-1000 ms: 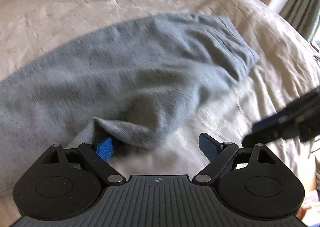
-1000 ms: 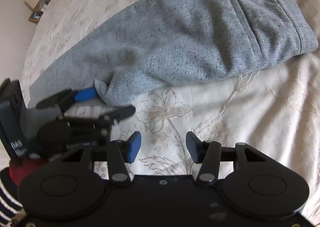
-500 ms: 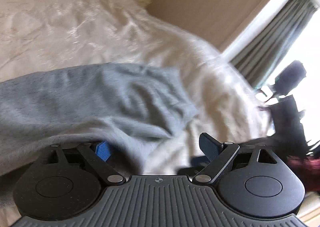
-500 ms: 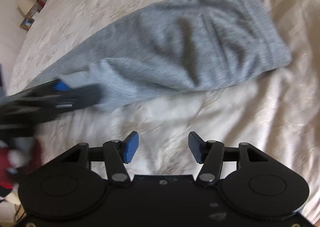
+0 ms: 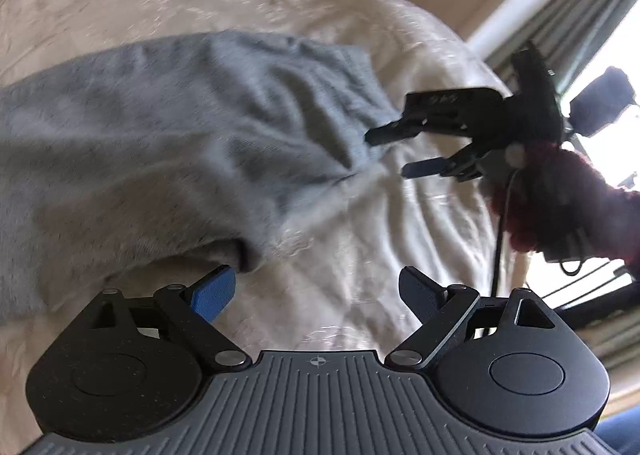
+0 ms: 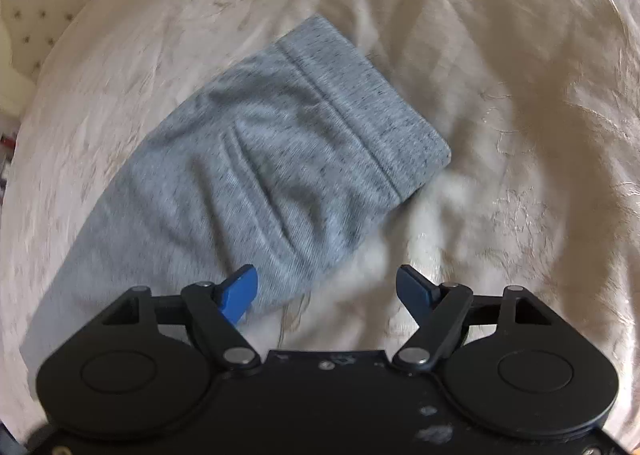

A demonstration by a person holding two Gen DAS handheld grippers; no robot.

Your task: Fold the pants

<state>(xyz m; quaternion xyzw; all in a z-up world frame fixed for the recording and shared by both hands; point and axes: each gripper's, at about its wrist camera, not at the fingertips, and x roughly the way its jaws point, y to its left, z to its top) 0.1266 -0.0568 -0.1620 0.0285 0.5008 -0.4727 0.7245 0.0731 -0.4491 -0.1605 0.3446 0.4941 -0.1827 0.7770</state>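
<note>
Grey speckled pants (image 6: 280, 159) lie rumpled on the cream bedspread (image 6: 520, 135), waistband toward two o'clock. The left gripper (image 5: 316, 291) gapes wide, empty; the right gripper (image 6: 326, 289) is opening, gripping nothing.

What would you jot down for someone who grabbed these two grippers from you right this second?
Left gripper: open, holding nothing; a folded edge of the grey pants lies just ahead of its blue finger pad.
Right gripper: jaws opening, nothing clamped; it hangs over the waistband end of the pants.
Pants: on the cream bedspread, lying as one long narrow strip, wrinkled.
Done: legs appear laid one over the other.
Left: fold the strip across its length and smooth it.
</note>
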